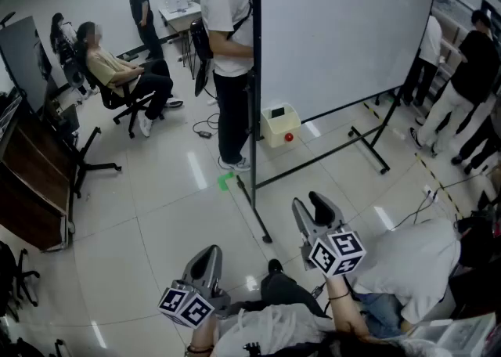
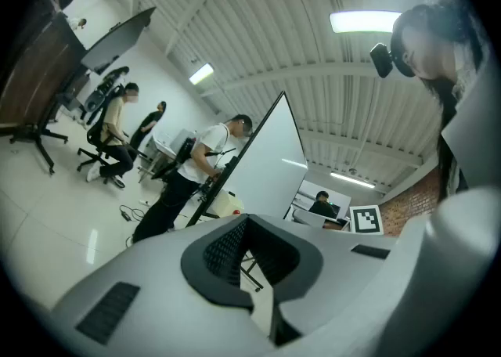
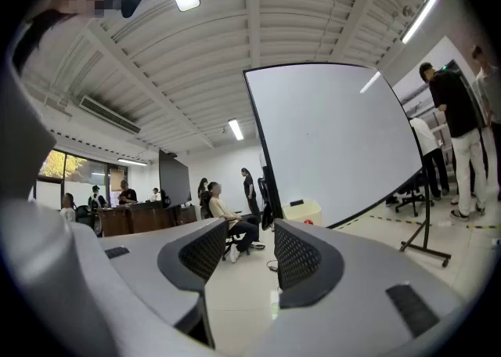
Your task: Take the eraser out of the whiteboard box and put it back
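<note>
Glossy white tile floor, busy office, whiteboard on black stand, cream whiteboard box on floor at its foot, eraser out of sight, left gripper jaws tip to tip, empty, right gripper jaws apart, empty

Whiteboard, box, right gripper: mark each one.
whiteboard (image 1: 344,27): head view, on its bare white face.
box (image 1: 274,132): head view, on its cream front wall.
right gripper (image 3: 250,254): right gripper view, in the gap midway between its open jaws.

Bare floor ahead, whiteboard and standing person crowding the cream box, seated person well left
</note>
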A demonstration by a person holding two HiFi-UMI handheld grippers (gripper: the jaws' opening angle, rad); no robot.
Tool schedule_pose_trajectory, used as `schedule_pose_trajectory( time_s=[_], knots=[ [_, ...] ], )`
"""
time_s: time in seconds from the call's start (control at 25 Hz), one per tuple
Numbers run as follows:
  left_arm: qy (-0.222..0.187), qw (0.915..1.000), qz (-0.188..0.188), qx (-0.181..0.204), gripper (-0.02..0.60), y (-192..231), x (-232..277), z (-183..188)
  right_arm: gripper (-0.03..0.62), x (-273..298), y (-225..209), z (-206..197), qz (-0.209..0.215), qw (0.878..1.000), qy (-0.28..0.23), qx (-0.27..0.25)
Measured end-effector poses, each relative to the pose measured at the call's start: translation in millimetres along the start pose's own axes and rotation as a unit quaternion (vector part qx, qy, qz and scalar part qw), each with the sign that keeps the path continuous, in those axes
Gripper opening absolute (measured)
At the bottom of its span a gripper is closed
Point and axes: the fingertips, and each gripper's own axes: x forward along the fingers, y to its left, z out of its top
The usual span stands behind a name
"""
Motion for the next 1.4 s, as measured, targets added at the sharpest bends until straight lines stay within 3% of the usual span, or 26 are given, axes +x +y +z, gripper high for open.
schedule_pose_trajectory(
  time_s=[0.24,0.32,0.48,0.64,0.8,1.0,1.16,1.4],
  knots=[
    [-0.029,0.9993,0.025,-0.002,-0.012,14.9,41.7,26.0,0.28,86.8,-59.7,42.1,-0.015,0.999,-0.005,-0.043],
    [-0.044,0.9984,0.035,0.004,-0.012,16.4,54.2,41.1,0.308,127.6,-78.0,48.8,-0.011,0.999,0.009,-0.05],
    [-0.064,0.9961,0.058,0.017,-0.012,18.0,70.2,61.7,0.306,212.7,-107.0,50.3,-0.005,0.996,0.051,-0.07],
    [-0.076,0.9932,0.088,0.015,-0.012,25.2,77.6,65.3,0.29,293.1,-133.1,28.5,-0.011,0.989,0.117,-0.09],
    [-0.093,0.9886,0.117,0.016,-0.012,34.8,80.1,73.0,0.308,339.1,-160.0,-17.7,-0.035,0.968,0.214,-0.124],
    [-0.113,0.9837,0.139,0.019,-0.012,47.7,81.2,80.7,0.289,356.7,-168.9,-32.6,-0.043,0.961,0.241,-0.128],
    [-0.117,0.9835,0.138,0.018,-0.012,50.5,83.5,82.8,0.27,354.1,-169.6,-25.8,-0.04,0.964,0.227,-0.13],
    [-0.107,0.9861,0.126,0.015,-0.012,49.9,77.2,79.5,0.27,316.4,-138.5,67.0,-0.023,0.987,0.078,-0.137]
  ],
)
